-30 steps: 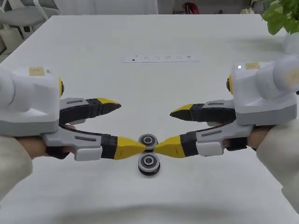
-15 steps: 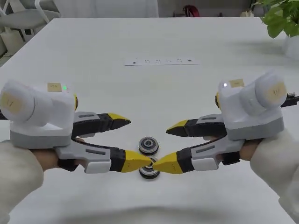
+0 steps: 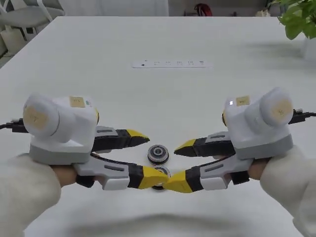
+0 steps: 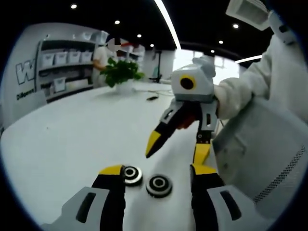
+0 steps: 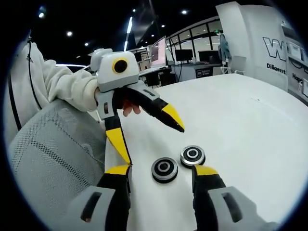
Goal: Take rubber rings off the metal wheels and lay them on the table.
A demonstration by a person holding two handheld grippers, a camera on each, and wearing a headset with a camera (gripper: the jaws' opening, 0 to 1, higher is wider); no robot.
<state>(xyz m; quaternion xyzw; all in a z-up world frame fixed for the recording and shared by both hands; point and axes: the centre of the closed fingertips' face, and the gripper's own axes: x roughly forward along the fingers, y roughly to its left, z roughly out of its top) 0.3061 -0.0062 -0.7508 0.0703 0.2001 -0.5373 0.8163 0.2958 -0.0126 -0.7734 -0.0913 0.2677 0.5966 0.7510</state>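
Flanking two wheels [image 3: 158, 153], left gripper [image 3: 156, 160] and right gripper [image 3: 170, 167] gape; wall [image 5: 278, 69] reads "Diligent".

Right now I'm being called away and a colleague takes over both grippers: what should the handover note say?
Left gripper: open, low over the table, holding nothing.
Right gripper: open, facing the left one, holding nothing; their lower jaw tips nearly meet in the head view.
Things: the near wheel lies flat between the jaws of both grippers. The far wheel lies flat just beyond it.
Done: nothing. Each wheel has its black rubber ring on, and no loose ring lies on the table.
Left: grip a wheel, pull its ring off, lay the ring down; repeat for the other.
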